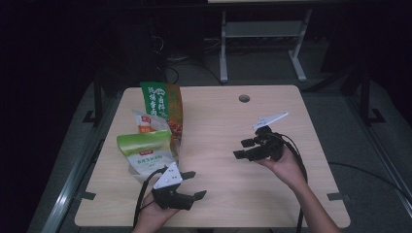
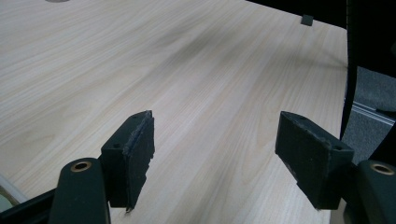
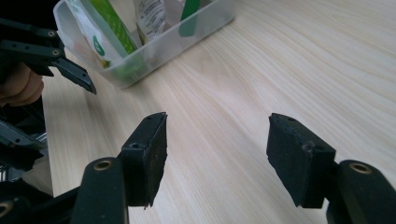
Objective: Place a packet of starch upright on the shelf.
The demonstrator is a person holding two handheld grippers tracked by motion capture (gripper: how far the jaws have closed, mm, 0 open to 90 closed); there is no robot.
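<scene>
Both claws are standing open over the desk (image 1: 214, 121) with nothing between their jaws. The left claw (image 1: 190, 185) is hovering low near the desk's near edge, and the bin (image 3: 154, 51) of snack packets is sitting just behind it and to its left, as the high view shows. The right claw (image 1: 245, 148) is pointing across the desk toward that bin, which is lying well ahead of its tips with bare wood between; in the right gripper view the left claw (image 3: 70, 74) is showing beside the bin's end.

The step in hand is looking like a reach for one of the packets (image 1: 145, 145) standing upright in the bin. To do it well, the person is best keeping the reaching claw wide until a packet's top edge is lying fully between the pads, then coming in from above rather than from the side, since the clear wall is rising in front of the packets. The green bag (image 1: 154, 99) at the back is standing tallest and is offering the freest edge. The packets are leaning on one another, so lifting one straight up is likely to disturb the rest least. The other claw could be steadying the bin's rim, as the light tub may be sliding.
</scene>
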